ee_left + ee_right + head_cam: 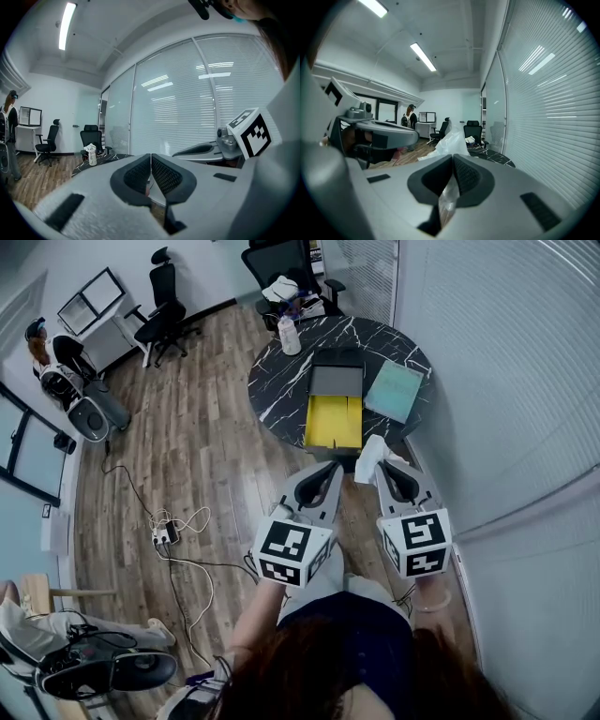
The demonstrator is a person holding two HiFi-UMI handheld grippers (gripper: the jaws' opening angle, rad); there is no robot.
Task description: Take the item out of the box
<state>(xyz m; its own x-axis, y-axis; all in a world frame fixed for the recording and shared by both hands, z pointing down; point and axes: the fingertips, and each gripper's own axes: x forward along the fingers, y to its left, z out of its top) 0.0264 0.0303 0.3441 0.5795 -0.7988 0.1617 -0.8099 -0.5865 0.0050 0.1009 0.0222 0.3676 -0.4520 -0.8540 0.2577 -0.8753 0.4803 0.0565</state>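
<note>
Right gripper [452,158]: my jaws pinch a plastic bag [451,139]; left gripper [150,158]: my jaws pressed together. Box [335,422] open on table [281,381].

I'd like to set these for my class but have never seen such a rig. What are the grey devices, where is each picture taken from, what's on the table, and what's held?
There is no robot: a person holds a two-jaw gripper in each hand. The head view looks down from the person's head; the other two cameras ride on the grippers and look along their jaws. The marker cubes are part of the grippers. On the round table are an open box, yellow inside, a green pad and a bottle. The left gripper is shut on nothing; the right gripper is shut on a clear bag.
</note>
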